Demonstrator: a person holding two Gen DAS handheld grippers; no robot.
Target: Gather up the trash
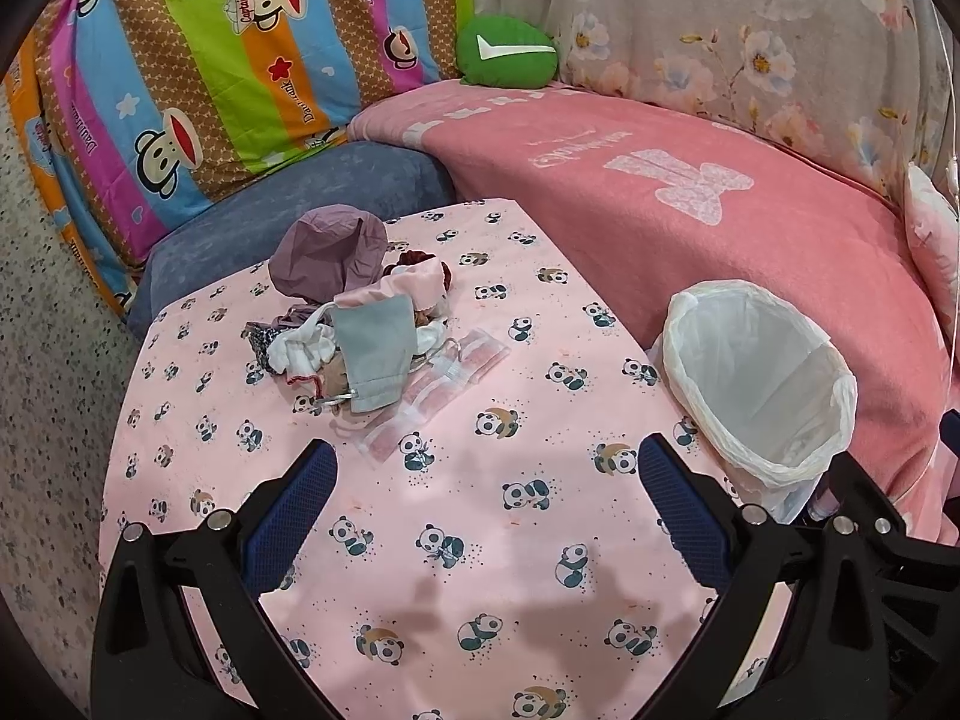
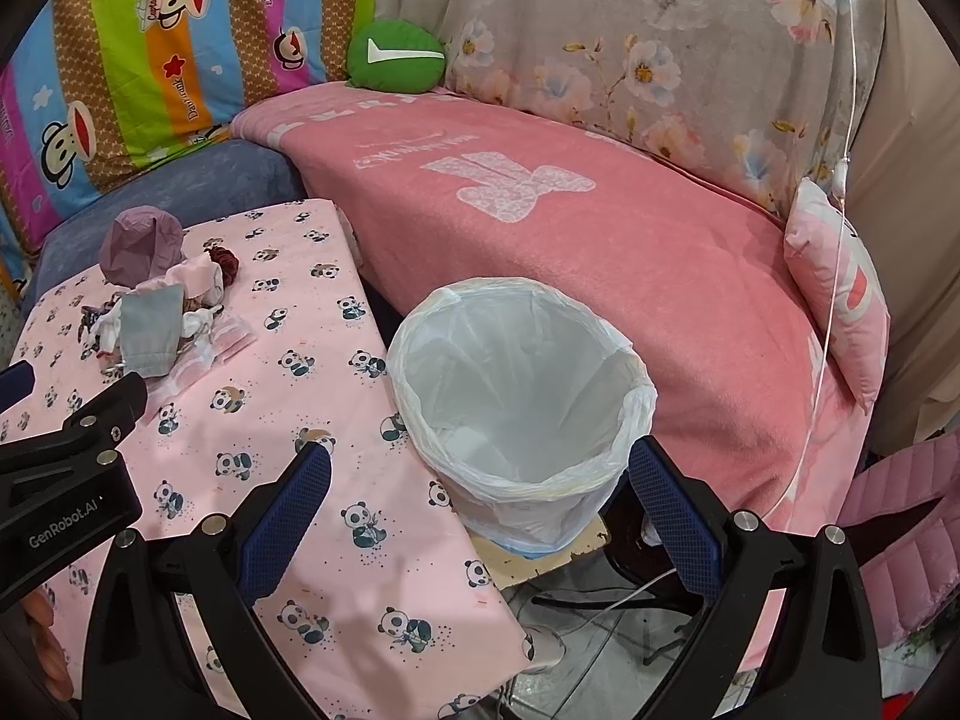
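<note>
So basically, a desk (image 1: 480, 570) covered in a pink panda-print cloth is seen from both wrist cameras, with a messy pile of trash (image 1: 360, 330) heaped toward its far left part. The pile is made up of a crumpled purple bag (image 1: 327, 255) at the back, a grey fabric pouch (image 1: 375, 354) lying on top at the front, some white and pink scraps, something dark red behind, and flat clear packets with pink stripes (image 1: 438, 387) spread out on the cloth just beside the pouch. What exactly the smaller bits are can't be made out.

A bin lined with a white plastic bag (image 2: 522, 408) is parked just off the desk's right edge, between the desk and a bed draped in a pink blanket (image 2: 600, 252). Nothing much can be seen inside the liner. The pile and the bin are well apart.

The left gripper (image 1: 486, 462) is held above the bare cloth at the near side of the desk, jaws spread wide with nothing between them, short of the pile. The right gripper (image 2: 480, 468) is held over the near rim of the bin, jaws likewise wide apart and gripping nothing. The left gripper's black body can also be spotted at the left edge of the right wrist view.

Behind it all, a striped cartoon-monkey quilt (image 1: 210, 60), a floral sheet (image 2: 660, 60) and a small green cushion (image 1: 507, 51) are seen.
</note>
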